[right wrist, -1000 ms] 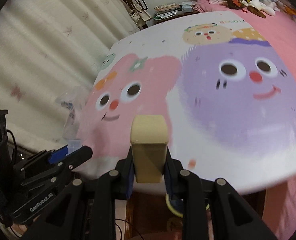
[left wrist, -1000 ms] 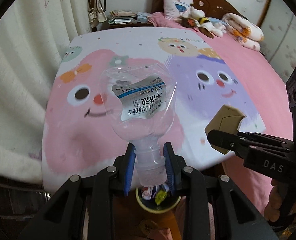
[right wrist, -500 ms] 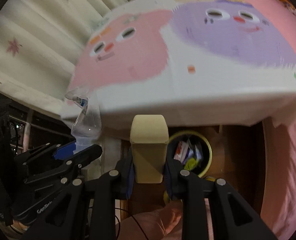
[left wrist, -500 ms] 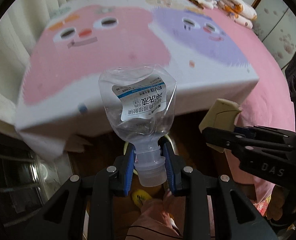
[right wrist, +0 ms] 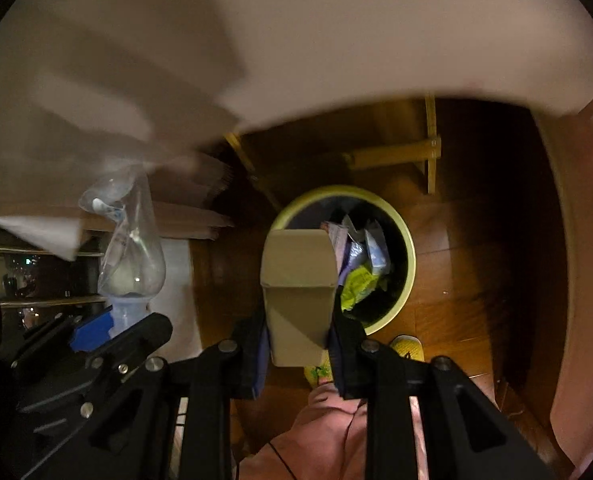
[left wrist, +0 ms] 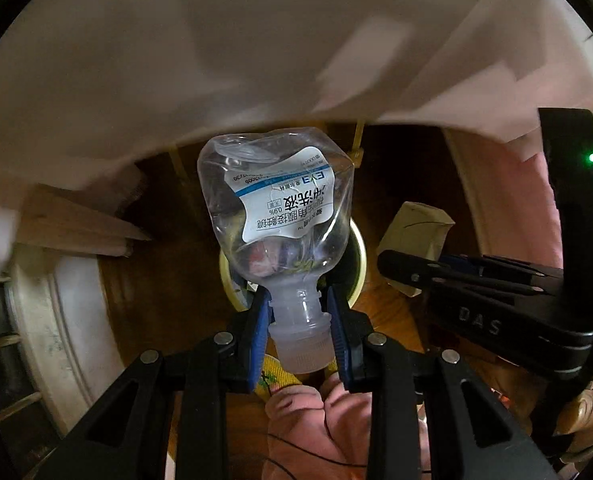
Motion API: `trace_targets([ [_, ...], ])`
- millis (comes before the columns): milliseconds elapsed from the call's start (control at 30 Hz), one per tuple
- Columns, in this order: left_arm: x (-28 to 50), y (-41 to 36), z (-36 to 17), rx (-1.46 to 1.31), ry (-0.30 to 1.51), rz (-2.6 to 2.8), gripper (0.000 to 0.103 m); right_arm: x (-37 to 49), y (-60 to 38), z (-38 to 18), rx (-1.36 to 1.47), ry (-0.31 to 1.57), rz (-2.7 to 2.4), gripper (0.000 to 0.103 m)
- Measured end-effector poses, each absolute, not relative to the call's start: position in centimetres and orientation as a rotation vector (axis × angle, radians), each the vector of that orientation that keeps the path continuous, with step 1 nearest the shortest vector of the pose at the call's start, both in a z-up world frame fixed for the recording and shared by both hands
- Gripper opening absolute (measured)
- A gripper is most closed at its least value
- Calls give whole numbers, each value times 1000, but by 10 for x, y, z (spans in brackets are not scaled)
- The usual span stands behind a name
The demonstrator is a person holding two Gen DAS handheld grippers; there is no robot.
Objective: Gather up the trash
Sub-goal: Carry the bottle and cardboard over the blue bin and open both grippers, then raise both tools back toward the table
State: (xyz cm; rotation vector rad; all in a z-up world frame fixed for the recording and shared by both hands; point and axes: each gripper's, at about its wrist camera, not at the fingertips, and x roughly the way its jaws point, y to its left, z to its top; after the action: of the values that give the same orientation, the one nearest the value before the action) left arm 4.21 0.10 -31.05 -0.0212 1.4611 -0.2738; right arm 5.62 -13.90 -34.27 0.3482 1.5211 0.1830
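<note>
My left gripper (left wrist: 299, 320) is shut on the neck of a crumpled clear plastic bottle (left wrist: 276, 216) with a white and blue label, held above the yellow-rimmed trash bin (left wrist: 358, 264). The bottle also shows in the right wrist view (right wrist: 130, 248). My right gripper (right wrist: 298, 340) is shut on a small tan paper carton (right wrist: 298, 284), held over the near left rim of the bin (right wrist: 406, 276). The carton shows in the left wrist view (left wrist: 414, 228). The bin holds several wrappers (right wrist: 362, 264).
The table's white cloth edge (right wrist: 296, 60) hangs overhead in both views. Wooden table legs and a crossbar (right wrist: 412, 156) stand behind the bin. The floor is brown wood (right wrist: 476, 260). The person's pink-clad leg (right wrist: 328, 432) and yellow slipper (right wrist: 406, 348) are below the grippers.
Both grippers have dropped from above the tabletop to below its edge, tilting down toward the bin. The bottle and the carton stay gripped. The bin now lies right under them.
</note>
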Motion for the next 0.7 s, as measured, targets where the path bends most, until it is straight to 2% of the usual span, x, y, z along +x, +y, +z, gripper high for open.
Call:
trace_targets([
  [167,47,-13,-359,19,1481,-269,28,56,-148,-405,354,1586,175,27],
  [200,48,-16,-363,27,1479,-265,33,55,-150,-415,362,1592,179,35],
  [233,46,-17,-370,32,1480,-262,45,56,-151,-421,368,1597,178,49],
  [300,48,-16,-377,31,1485,-241,62,57,-154,-429,377,1597,173,62],
  [433,50,-11,-383,-4,1476,-206,88,61,-154,-428,359,1579,155,68],
  [633,49,5,-363,-12,1416,-173,101,65,-155,-402,322,1547,173,68],
  [700,49,7,-354,-14,1397,-167,101,67,-154,-398,313,1536,175,68],
])
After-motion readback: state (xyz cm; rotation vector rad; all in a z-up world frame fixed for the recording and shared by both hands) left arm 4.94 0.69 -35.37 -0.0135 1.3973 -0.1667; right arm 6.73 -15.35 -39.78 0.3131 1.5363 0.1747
